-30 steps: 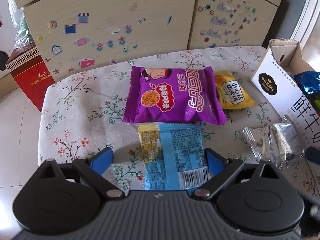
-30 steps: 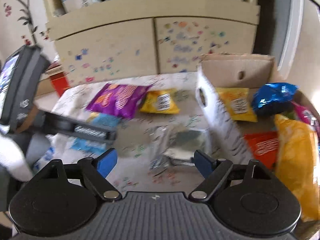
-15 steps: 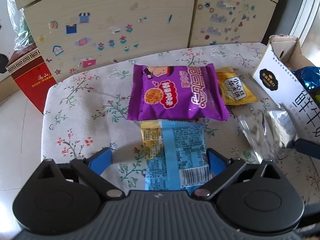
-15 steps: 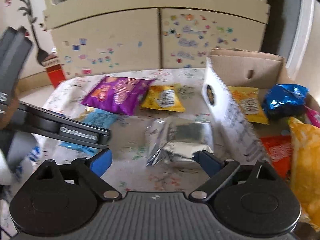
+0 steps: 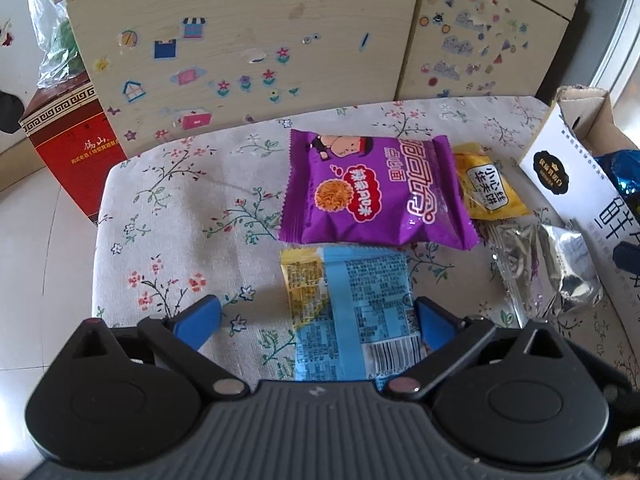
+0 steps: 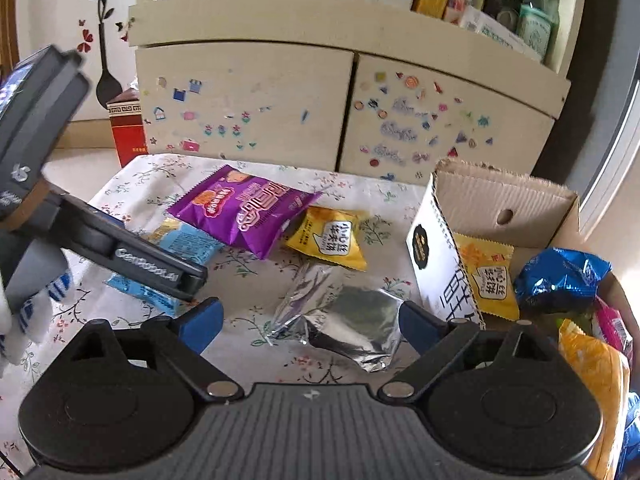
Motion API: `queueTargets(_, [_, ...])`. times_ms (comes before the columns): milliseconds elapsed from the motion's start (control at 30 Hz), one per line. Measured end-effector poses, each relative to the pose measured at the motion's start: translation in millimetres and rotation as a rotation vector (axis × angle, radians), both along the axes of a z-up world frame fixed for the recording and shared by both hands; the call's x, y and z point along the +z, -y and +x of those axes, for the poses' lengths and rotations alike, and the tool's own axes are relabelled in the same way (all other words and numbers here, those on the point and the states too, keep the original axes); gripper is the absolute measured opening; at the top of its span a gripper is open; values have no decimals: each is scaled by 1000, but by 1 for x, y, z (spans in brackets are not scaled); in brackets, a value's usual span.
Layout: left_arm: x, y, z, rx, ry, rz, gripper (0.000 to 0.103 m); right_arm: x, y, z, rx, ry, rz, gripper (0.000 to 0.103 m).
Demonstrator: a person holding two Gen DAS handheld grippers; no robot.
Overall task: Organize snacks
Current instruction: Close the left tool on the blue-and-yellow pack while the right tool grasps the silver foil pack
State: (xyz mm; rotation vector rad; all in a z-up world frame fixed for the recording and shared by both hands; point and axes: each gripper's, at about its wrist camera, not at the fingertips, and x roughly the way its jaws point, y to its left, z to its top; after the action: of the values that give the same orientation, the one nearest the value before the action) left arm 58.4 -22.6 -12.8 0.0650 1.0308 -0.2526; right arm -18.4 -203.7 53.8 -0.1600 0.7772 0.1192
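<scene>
On the floral tablecloth [image 5: 168,208] lie a purple noodle packet [image 5: 372,192], a small yellow packet [image 5: 486,188], a light-blue packet [image 5: 360,300] and a crumpled silver packet [image 6: 344,312]. My left gripper [image 5: 316,318] is open and straddles the near end of the blue packet, whose right edge lies close to the right finger. My right gripper [image 6: 310,322] is open over the silver packet, which lies between its blue fingers without being pressed. The left gripper [image 6: 152,268] also shows at the left of the right wrist view.
A cardboard box [image 6: 500,200] with a white printed side stands at the table's right and holds a yellow packet [image 6: 488,276], a blue bag [image 6: 560,276] and other bags. A stickered cabinet [image 5: 260,40] backs the table. A red carton [image 5: 72,148] stands on the floor at the left.
Both grippers' fingers have spread wider. The right wrist view has rolled level and sharpened, and the silver packet now lies between the right fingers. The left gripper has hardly moved.
</scene>
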Motion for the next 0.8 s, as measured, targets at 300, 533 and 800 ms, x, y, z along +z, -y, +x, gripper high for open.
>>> queueTargets(300, [1,-5,3,23,-14,-35,101,-17,1,9,-28,-56,13,99])
queueTargets(533, [3,-6,4,22,-21,-22,101,-10,-6,3,112,-105,132,99])
queueTargets(800, [-5,-13,3,35,-23,25,102,7,1,11,171,-61,41,99])
